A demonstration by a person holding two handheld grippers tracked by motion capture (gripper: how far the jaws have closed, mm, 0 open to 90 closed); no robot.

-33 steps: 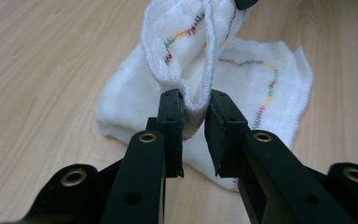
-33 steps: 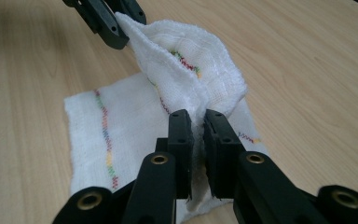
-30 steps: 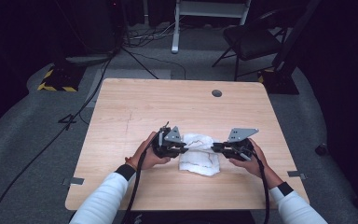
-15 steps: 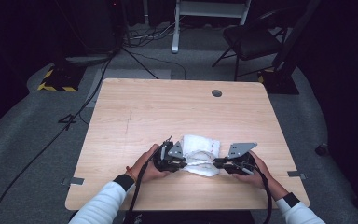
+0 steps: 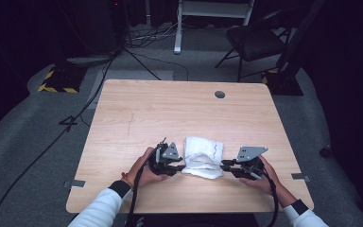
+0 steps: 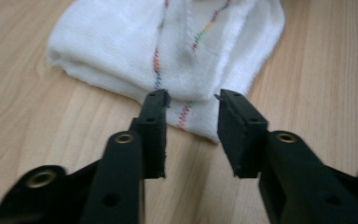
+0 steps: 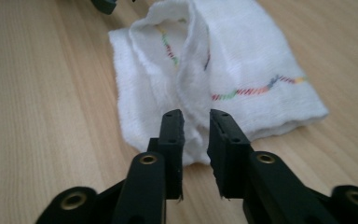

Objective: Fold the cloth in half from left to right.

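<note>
Centrally, near the front edge of the bench (image 5: 137,113), lies one folded white cloth (image 5: 203,157), directly between the two tongs. Left tongs (image 6: 192,100): jaws have just been opening, now a narrow gap apart, tips at the cloth's near edge, pads not pressing on it. Right tongs (image 7: 196,116): jaws likewise just opening, narrowly parted, tips at the cloth's opposite edge, nothing gripped. Cloth lies flat on the wood in several layers, one raised fold along its length. Fabric is coarse-woven white with thin stitched lines of red, green, blue and yellow thread.
</note>
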